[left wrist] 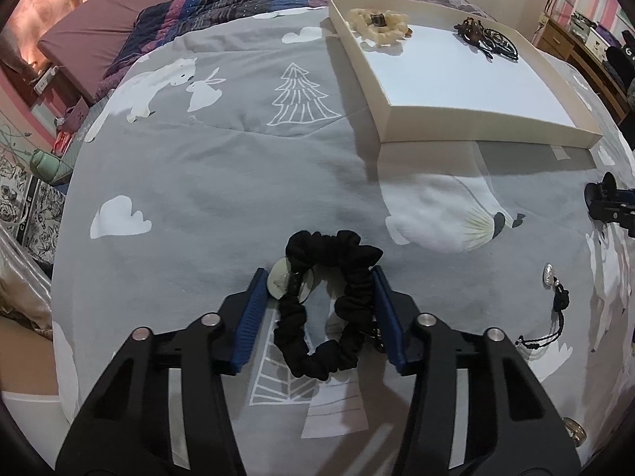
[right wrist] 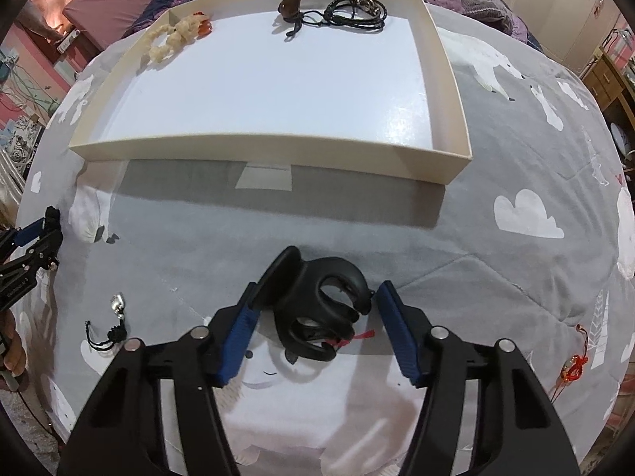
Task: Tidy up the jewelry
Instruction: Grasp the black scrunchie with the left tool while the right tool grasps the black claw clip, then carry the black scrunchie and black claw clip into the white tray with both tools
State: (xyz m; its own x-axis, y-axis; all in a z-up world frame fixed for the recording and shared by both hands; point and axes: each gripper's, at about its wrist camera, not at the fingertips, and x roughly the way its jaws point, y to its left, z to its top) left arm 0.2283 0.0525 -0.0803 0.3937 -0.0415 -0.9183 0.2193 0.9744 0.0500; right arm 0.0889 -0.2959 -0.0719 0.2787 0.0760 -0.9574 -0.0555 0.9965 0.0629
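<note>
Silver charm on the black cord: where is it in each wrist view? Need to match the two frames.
Left wrist: silver charm lies on the bedspread at the right edge, right of the left gripper and below the right gripper.
Right wrist: silver charm lies at lower left, left of the right gripper and below the left gripper.
Shared landmark: the cream tray, beyond the charm in both.

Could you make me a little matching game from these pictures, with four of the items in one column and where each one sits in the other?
Things:
1. black scrunchie
2. black hair claw
3. cream bead bracelet
4. silver charm on a black cord

Places:
A. in the tray, far left corner
B. between the open left gripper's fingers
C. on the bedspread between the grippers
D. between the open right gripper's fingers

Pairs: 1-B, 2-D, 3-A, 4-C
</note>
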